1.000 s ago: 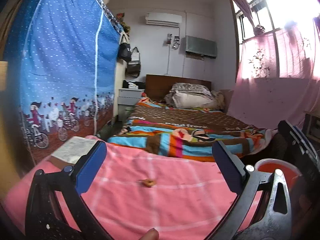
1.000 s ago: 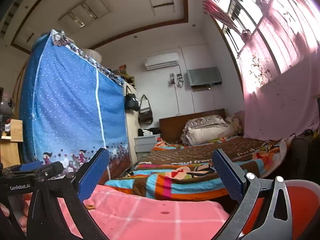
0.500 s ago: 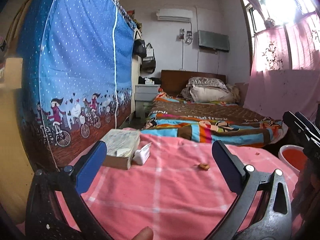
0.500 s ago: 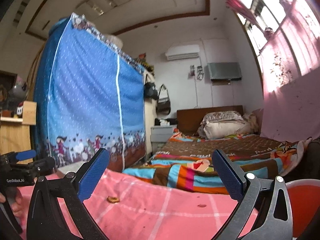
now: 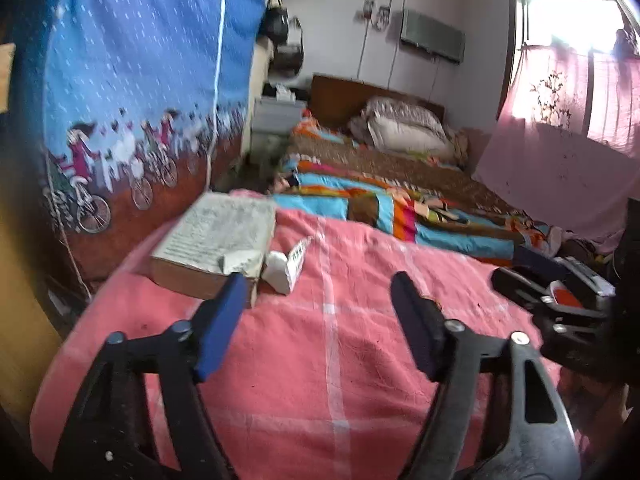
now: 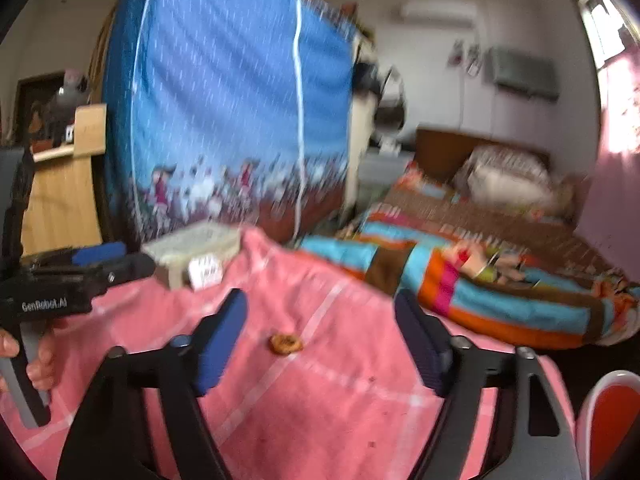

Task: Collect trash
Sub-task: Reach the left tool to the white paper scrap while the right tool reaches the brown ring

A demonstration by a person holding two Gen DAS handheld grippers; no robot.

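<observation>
A small brown scrap of trash lies on the pink checked cloth, between and just beyond my open right gripper fingers. A crumpled white paper packet lies on the cloth beside a thick book; it also shows in the right wrist view. My left gripper is open and empty, a short way in front of the packet. A red bin with a white rim stands at the right edge.
A blue fabric wardrobe stands at the left. A bed with a striped blanket lies behind the pink cloth. The right gripper's body shows at the right of the left wrist view, the left gripper's in the right view.
Both cameras have tilted down and swung left. The book and white packet have come closer in the left view. The brown scrap now sits between the right gripper's fingers.
</observation>
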